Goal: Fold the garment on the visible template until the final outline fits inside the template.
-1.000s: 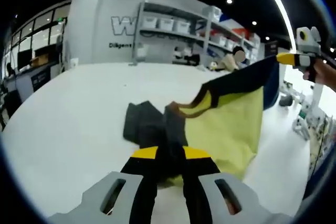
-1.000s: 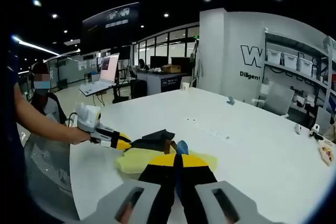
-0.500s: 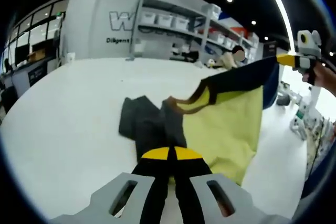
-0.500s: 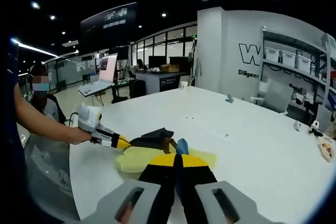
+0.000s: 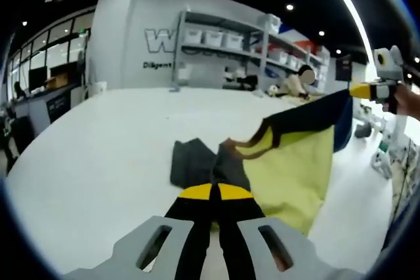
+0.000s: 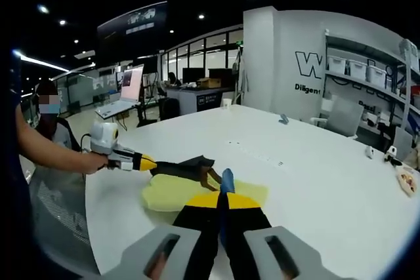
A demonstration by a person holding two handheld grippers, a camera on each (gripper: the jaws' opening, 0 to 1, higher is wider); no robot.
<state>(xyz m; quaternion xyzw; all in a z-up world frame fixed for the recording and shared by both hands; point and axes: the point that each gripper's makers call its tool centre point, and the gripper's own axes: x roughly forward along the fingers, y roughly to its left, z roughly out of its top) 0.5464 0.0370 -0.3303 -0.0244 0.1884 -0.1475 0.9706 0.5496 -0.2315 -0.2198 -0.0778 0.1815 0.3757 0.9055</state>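
A garment (image 5: 295,168) with a yellow inside, black outer panels and a blue edge hangs stretched between my two grippers above the white table (image 5: 98,155). My left gripper (image 5: 213,193) is shut on its dark grey and black end, part of which lies on the table. At the far right of the left gripper view, my right gripper (image 5: 361,88) holds the raised corner. In the right gripper view, my right gripper (image 6: 220,201) is shut on the blue edge. There the garment (image 6: 190,188) sags yellow onto the table toward the left gripper (image 6: 147,162), held by a hand.
Metal shelves (image 5: 223,37) with white bins line the back wall. A seated person (image 6: 49,119) is at the left beyond the table edge, with a laptop (image 6: 128,93) on a desk behind. Small items (image 6: 282,119) lie far out on the table (image 6: 315,181).
The two grippers have drawn a little further apart, and the garment is pulled out longer between them. Both stay shut on it.
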